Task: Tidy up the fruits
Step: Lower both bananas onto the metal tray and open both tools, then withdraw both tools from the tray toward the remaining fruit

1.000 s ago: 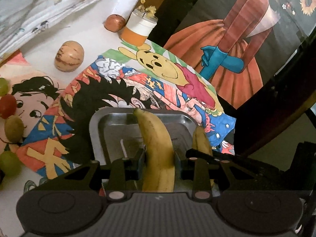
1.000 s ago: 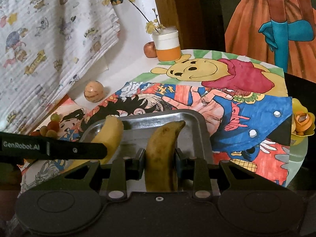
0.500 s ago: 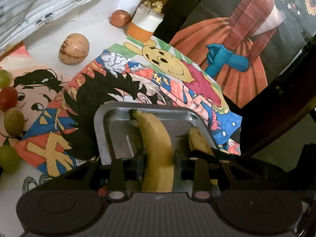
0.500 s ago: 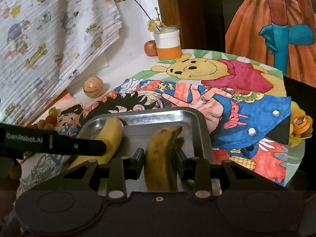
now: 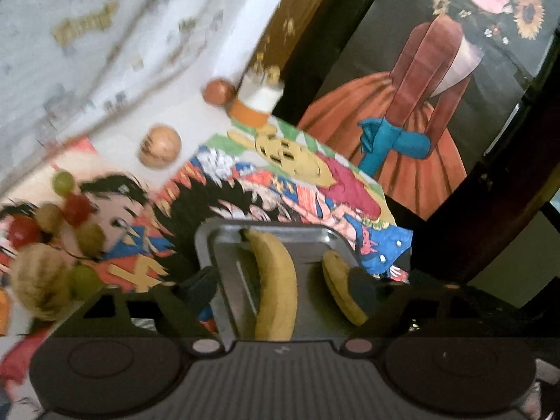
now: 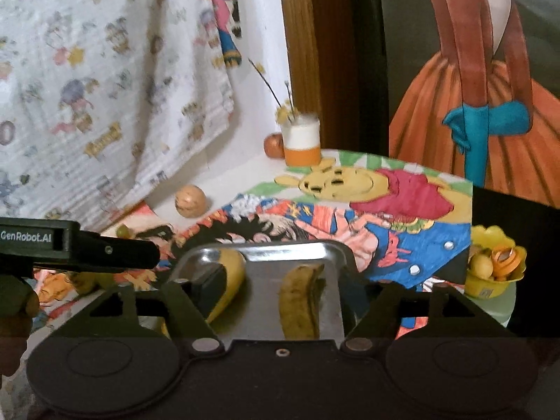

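Table's covered in bright cartoon drawings, patterned white cloth hanging behind. Left gripper has its jaws spreading apart, the long yellow banana lying loose between them on the shiny rectangular metal tray. Right gripper is opening too, the browner spotted banana sitting free beside it. Mixed grapes left of the tray.

From my feed I see a cartoon-printed white cloth hanging at the back left, a wooden post beside it, a dark panel painted with an orange-skirted figure, and cartoon drawings covering the dimly lit surface.
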